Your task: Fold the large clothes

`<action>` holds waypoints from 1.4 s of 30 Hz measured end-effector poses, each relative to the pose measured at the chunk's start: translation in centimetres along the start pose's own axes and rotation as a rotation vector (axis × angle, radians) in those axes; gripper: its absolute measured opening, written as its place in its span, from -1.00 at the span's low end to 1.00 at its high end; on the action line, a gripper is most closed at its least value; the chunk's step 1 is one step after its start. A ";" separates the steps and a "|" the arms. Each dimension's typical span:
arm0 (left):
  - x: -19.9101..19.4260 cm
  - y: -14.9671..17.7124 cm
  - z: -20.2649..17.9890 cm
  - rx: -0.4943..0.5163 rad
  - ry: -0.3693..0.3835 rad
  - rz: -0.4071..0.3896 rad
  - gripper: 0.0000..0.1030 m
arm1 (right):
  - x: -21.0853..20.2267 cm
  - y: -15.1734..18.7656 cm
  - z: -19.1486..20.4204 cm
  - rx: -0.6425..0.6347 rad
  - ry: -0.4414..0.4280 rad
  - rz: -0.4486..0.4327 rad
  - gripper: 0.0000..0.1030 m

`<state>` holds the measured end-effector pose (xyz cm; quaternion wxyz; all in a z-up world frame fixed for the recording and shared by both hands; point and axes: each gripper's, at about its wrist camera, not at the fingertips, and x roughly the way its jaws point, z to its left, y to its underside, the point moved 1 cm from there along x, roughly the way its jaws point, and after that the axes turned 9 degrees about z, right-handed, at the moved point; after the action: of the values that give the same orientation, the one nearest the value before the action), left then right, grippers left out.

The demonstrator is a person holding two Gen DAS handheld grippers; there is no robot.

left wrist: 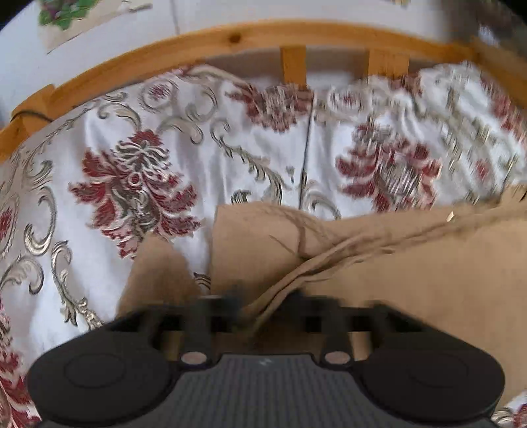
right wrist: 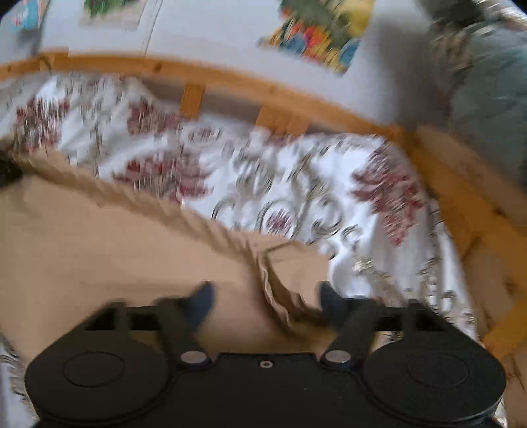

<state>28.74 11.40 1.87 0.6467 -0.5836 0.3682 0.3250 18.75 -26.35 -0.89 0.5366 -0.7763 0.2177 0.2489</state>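
Observation:
A tan garment [left wrist: 411, 273] lies on a white bedspread with red and silver flowers [left wrist: 131, 184]. In the left wrist view my left gripper [left wrist: 260, 296] has its fingers close together, and a bunched fold of the tan cloth runs between them. In the right wrist view the same garment [right wrist: 98, 243] fills the lower left. My right gripper [right wrist: 266, 296] has its dark fingertips [right wrist: 202, 296] wide apart, with a ribbed edge of the garment [right wrist: 276, 289] lying between them. Both views are blurred by motion.
A wooden bed rail [left wrist: 230, 36] with slats curves along the far side of the bed, and it also shows in the right wrist view [right wrist: 230, 82]. A white wall with colourful pictures [right wrist: 316, 29] is behind. A grey-blue quilted thing [right wrist: 487, 92] is at the right.

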 end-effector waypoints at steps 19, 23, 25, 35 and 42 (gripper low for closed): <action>-2.5 10.3 9.3 -0.346 0.068 -0.019 0.07 | 3.0 9.1 -9.1 0.660 -0.118 0.093 -0.03; -3.4 12.8 9.6 -0.391 0.088 -0.024 -0.26 | 2.9 8.8 -8.6 0.644 -0.120 0.100 -0.44; -3.2 13.0 9.4 -0.389 0.108 -0.005 -0.67 | 2.7 8.5 -8.4 0.627 -0.107 0.104 -0.64; -4.9 11.9 5.8 -0.223 -0.155 0.038 -0.89 | 0.8 8.2 -9.4 0.627 -0.065 0.056 -0.93; -4.7 13.0 6.8 -0.226 -0.070 0.010 -0.82 | 3.1 9.5 -8.6 0.630 -0.061 0.134 -0.92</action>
<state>15.95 19.56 -0.46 0.5877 -0.6391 0.3093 0.3879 16.78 -37.79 -7.09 0.7392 -0.5481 0.3185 0.2275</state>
